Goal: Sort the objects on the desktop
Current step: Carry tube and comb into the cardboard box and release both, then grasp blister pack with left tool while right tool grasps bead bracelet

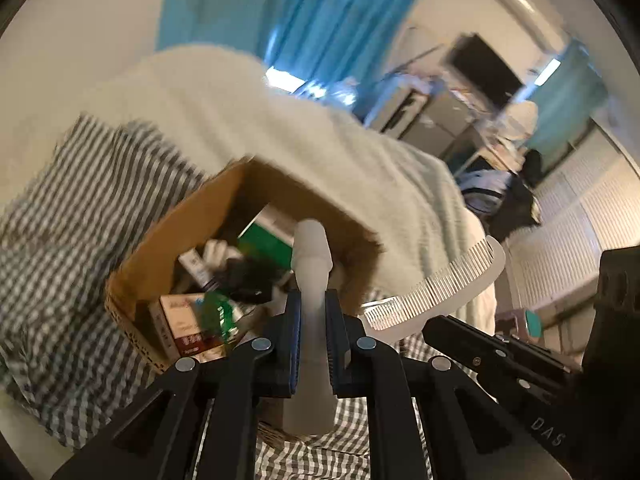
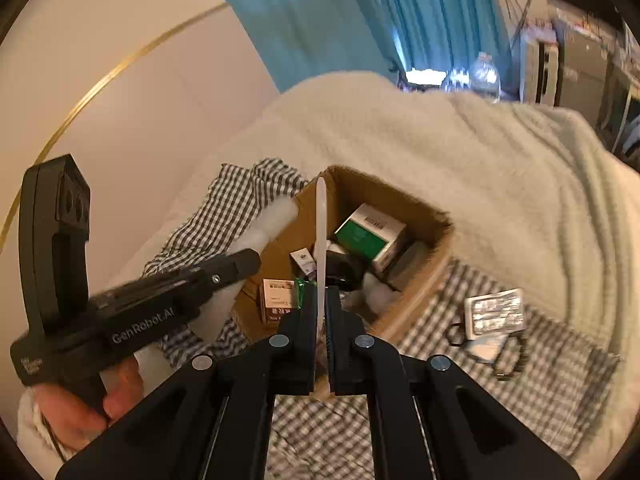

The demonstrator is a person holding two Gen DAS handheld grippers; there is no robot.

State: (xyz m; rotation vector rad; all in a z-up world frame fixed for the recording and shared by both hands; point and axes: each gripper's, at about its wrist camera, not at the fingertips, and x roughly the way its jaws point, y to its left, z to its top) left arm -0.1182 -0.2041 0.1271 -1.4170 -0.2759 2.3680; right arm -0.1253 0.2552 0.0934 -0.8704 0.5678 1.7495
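The cardboard box (image 2: 424, 264) is open at the top, but its floor is crowded: a green-and-white carton (image 2: 370, 232), a brown carton (image 2: 276, 300) and small bottles leave little bare bottom. Both grippers hang close together above the box's near edge, the left gripper (image 2: 224, 268) just beside the right. The checked cloth (image 2: 520, 396) right of the box is free except for blister packs (image 2: 494, 312) near the fluffy blanket (image 2: 460, 148), which rises behind

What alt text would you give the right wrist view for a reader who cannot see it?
The right gripper is shut on a thin white comb, seen edge-on above an open cardboard box of small packages. The left gripper enters from the left, over a checked cloth.
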